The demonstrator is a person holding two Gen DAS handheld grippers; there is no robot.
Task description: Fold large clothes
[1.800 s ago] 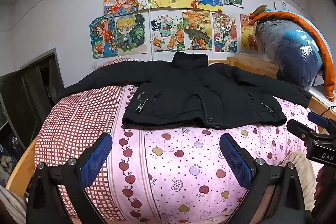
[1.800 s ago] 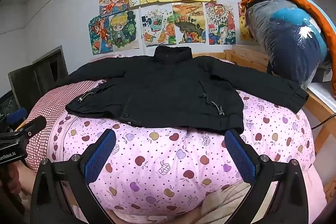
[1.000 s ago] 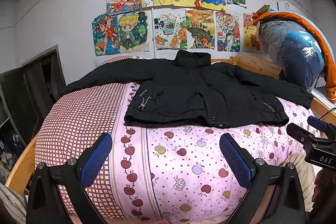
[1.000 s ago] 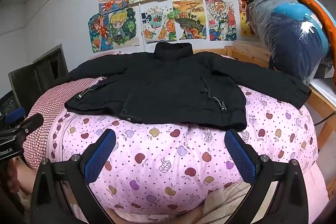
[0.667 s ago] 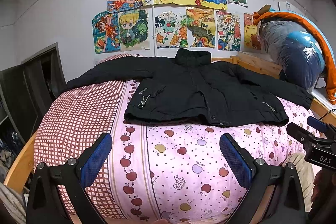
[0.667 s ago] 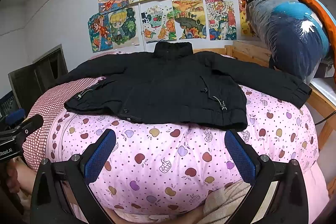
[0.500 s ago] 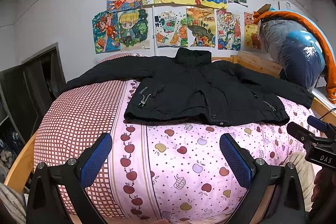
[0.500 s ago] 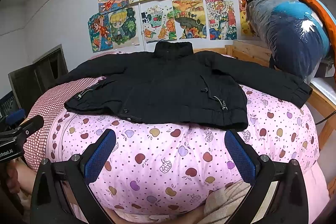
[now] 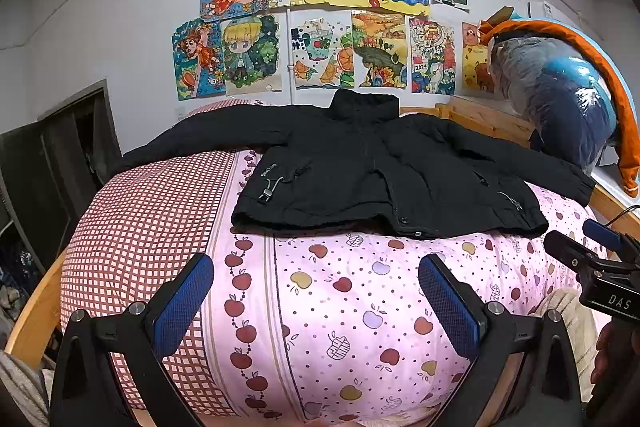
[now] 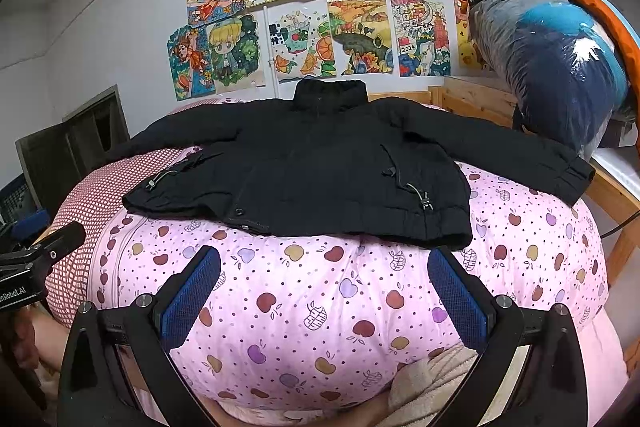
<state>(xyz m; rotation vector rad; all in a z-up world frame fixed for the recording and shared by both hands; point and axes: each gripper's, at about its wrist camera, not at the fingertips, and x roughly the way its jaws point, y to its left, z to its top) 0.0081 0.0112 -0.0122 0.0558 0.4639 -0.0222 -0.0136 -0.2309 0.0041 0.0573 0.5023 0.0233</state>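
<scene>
Lying flat, black jacket (image 9: 376,179), tools (image 9: 316,291) (image 10: 324,283) spread

Black jacket (image 9: 372,179); pink apple-print quilt (image 10: 344,299); red-and-white checked sheet (image 9: 144,227); blue pads on black fingers (image 10: 192,291).

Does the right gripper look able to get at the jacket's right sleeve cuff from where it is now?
Probably yes. The right gripper is open and empty, and only bare quilt lies between it and the cuff, which rests flat and uncovered.
</scene>
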